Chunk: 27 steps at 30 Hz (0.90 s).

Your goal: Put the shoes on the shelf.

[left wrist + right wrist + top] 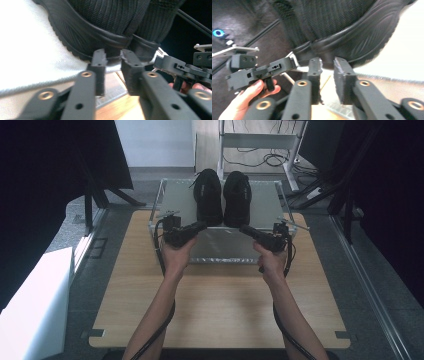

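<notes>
I have both grippers up at the heels of a pair of black shoes that stand side by side on the grey platform (260, 205). The left gripper (200, 226) points at the left shoe (207, 195), and the right gripper (245, 229) at the right shoe (237, 195).

In the left gripper view my jaws stand apart with a narrow gap, released and holding nothing. The left shoe's heel (110, 40) sits just beyond the tips, with its back seam about in line with the gap. The right gripper view is much the same: jaws parted, empty, and the right shoe's heel (342, 42) just ahead of the tips and a little above them. I cannot tell whether either tip touches the rubber.

I judge this to be the approach to a grasp, with one heel for each gripper. Next, each gripper calls for a short push forward and slightly up, so the heel rim enters between the pads. The gaps look tight for the padded collar, so I would widen the jaws first, then close.
</notes>
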### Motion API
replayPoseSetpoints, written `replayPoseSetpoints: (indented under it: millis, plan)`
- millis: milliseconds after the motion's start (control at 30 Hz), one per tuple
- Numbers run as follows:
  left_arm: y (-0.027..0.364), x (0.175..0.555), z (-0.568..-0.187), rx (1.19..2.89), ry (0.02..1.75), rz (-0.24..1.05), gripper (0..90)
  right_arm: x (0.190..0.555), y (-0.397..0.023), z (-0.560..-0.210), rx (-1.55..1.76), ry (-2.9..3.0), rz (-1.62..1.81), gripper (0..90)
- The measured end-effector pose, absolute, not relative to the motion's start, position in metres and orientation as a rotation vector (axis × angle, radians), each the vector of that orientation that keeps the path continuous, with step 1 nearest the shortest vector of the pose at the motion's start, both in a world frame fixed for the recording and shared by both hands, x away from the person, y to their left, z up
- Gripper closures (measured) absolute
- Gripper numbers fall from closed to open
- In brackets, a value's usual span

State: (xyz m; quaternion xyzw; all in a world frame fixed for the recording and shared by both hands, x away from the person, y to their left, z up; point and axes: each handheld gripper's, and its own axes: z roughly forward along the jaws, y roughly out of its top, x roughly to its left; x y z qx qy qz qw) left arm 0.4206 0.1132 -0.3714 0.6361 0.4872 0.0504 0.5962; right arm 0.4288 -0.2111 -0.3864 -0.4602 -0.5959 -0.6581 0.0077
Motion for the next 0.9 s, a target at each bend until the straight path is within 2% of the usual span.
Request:
replayPoseSetpoints:
  millis: [100, 367, 667, 900]
  plan:
    - [0.115, 0.414, -0.374, 1.508, 1.115, 0.14, 57.7, 0.423, -0.214, -0.388, -1.403, -1.9, -2.058, 61.4]
    - [0.12, 0.398, -0.386, 1.579, 1.087, 0.204, 37.5, 0.409, -0.22, -0.393, -1.337, -2.045, -2.056, 48.3]
    - [0.121, 0.381, -0.393, 1.624, 1.102, 0.281, 19.9, 0.398, -0.223, -0.4, -1.353, -2.156, -2.021, 38.1]
    - [0.125, 0.368, -0.396, 1.634, 1.109, 0.303, 13.9, 0.39, -0.225, -0.401, -1.339, -2.218, -2.002, 29.2]
